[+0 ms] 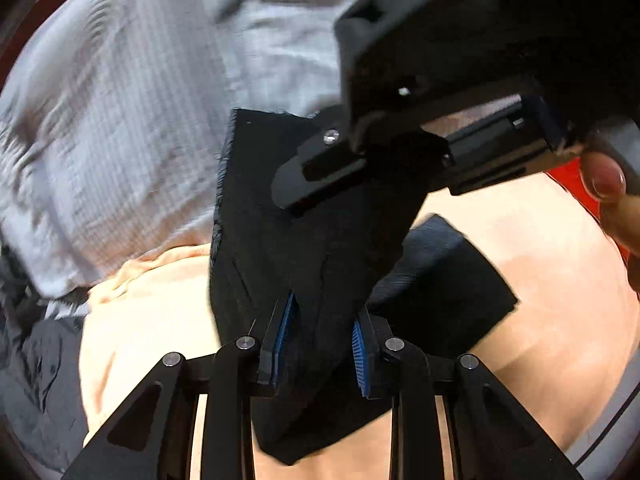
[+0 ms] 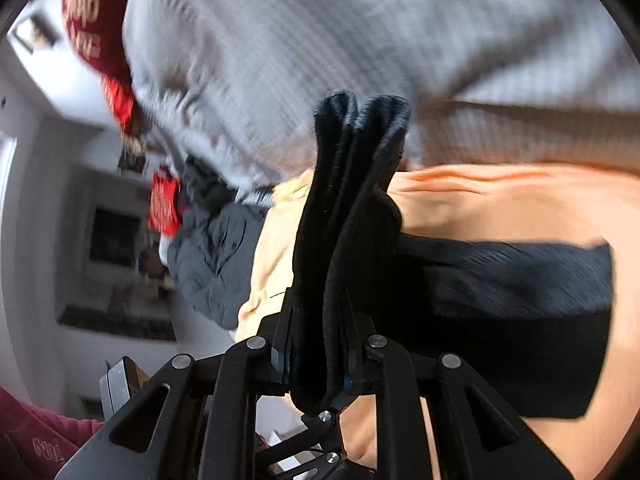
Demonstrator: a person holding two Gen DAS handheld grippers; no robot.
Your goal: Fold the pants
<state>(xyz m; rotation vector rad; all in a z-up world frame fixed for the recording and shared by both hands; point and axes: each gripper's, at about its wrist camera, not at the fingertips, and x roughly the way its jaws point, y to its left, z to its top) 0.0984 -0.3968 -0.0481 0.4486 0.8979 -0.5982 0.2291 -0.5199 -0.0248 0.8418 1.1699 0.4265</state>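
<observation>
The black pants [image 1: 304, 248] hang lifted above a peach sheet [image 1: 152, 320]. My left gripper [image 1: 322, 336] is shut on a bunched fold of them, blue pads pressed to the cloth. The right gripper [image 1: 320, 176] shows in the left wrist view, clamped on the pants' upper part, with a thumb behind it. In the right wrist view my right gripper [image 2: 316, 344] is shut on several stacked layers of the pants [image 2: 352, 200], which stand up between the fingers. The rest of the pants [image 2: 520, 280] trails to the right over the sheet.
A pale grey checked blanket [image 1: 120, 120] lies bunched behind the pants; it also fills the top of the right wrist view [image 2: 320, 40]. A dark grey quilted garment [image 2: 216, 260] lies at the sheet's left edge. Red cloth [image 2: 96, 20] and room furniture are further left.
</observation>
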